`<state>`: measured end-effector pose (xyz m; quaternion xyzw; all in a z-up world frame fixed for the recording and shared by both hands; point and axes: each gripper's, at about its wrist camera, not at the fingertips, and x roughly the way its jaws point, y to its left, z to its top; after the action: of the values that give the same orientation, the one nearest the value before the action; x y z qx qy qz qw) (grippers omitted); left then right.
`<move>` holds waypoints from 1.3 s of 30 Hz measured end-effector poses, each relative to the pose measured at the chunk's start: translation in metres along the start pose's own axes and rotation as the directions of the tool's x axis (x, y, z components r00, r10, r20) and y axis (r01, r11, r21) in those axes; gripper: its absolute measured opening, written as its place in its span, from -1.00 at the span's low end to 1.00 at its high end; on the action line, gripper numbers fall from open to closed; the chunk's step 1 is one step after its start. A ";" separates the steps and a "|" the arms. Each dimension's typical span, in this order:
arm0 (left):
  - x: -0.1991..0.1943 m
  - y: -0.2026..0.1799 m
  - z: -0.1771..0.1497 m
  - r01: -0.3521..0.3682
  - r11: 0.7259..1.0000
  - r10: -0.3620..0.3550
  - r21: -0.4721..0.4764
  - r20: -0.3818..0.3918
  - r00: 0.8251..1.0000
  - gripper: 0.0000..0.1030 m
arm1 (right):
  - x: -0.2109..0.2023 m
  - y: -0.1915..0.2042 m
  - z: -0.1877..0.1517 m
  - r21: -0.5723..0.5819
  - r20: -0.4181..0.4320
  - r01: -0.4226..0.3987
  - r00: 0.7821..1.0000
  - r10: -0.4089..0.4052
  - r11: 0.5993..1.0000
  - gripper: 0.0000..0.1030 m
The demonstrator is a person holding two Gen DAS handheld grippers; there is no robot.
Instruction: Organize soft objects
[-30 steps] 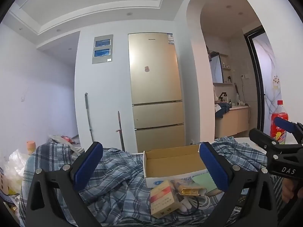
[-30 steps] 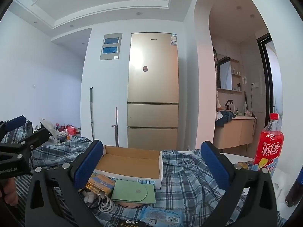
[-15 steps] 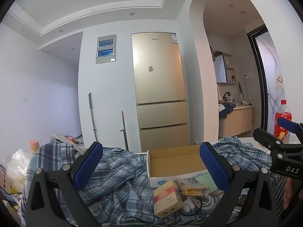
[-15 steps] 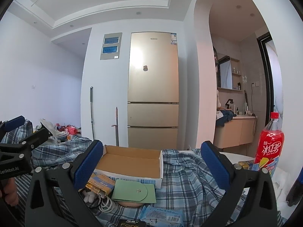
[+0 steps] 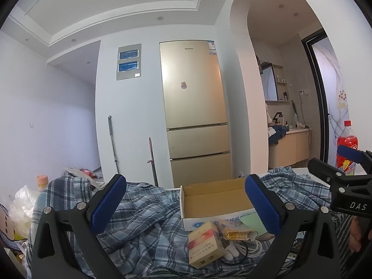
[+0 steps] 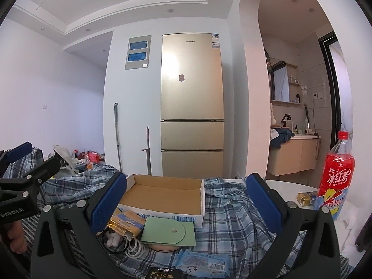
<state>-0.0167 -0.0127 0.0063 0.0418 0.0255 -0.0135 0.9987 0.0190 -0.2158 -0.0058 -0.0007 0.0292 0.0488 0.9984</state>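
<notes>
A crumpled blue plaid shirt [image 5: 148,218] [image 6: 234,211] covers the table. An open, empty cardboard box [image 5: 214,200] [image 6: 162,193] lies on it. My left gripper [image 5: 186,200] is open and empty, held above the shirt and box; it also shows at the left of the right wrist view [image 6: 28,162]. My right gripper [image 6: 186,200] is open and empty above the box; it also shows at the right of the left wrist view [image 5: 337,165]. In front of the box lie a cigarette pack [image 5: 204,244], a gold packet [image 6: 126,220], a green pouch [image 6: 169,227], a white cable [image 6: 134,247] and a blue tissue pack [image 6: 202,259].
A red drink bottle [image 6: 334,174] stands on the white table at the right, with a small gold box [image 6: 307,198] beside it. A gold fridge [image 6: 191,107] stands behind. Bags and clutter [image 5: 18,200] lie at the left. A black "Face" box [image 6: 162,274] sits at the front edge.
Both grippers stay open and nearly still. The left wrist view has shifted slightly to the left, so the box and fridge sit a little further right.
</notes>
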 end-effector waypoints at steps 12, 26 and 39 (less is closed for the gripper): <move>0.003 0.002 -0.002 0.000 1.000 0.000 -0.014 -0.005 1.000 1.00 | -0.001 -0.003 0.001 0.005 -0.001 0.018 1.000 -0.018 1.000 0.99; 0.009 0.006 -0.004 -0.005 1.000 0.005 -0.030 -0.018 1.000 1.00 | -0.002 -0.003 0.002 0.005 0.007 0.027 1.000 -0.027 1.000 0.99; 0.006 0.009 -0.002 -0.061 0.998 0.061 -0.008 -0.004 0.998 1.00 | -0.003 -0.006 0.014 0.010 -0.032 0.042 0.999 -0.041 0.999 0.99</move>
<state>-0.0102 -0.0039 0.0049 0.0388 0.0260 0.0173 0.9988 0.0172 -0.2223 0.0082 0.0034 0.0455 0.0278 0.9986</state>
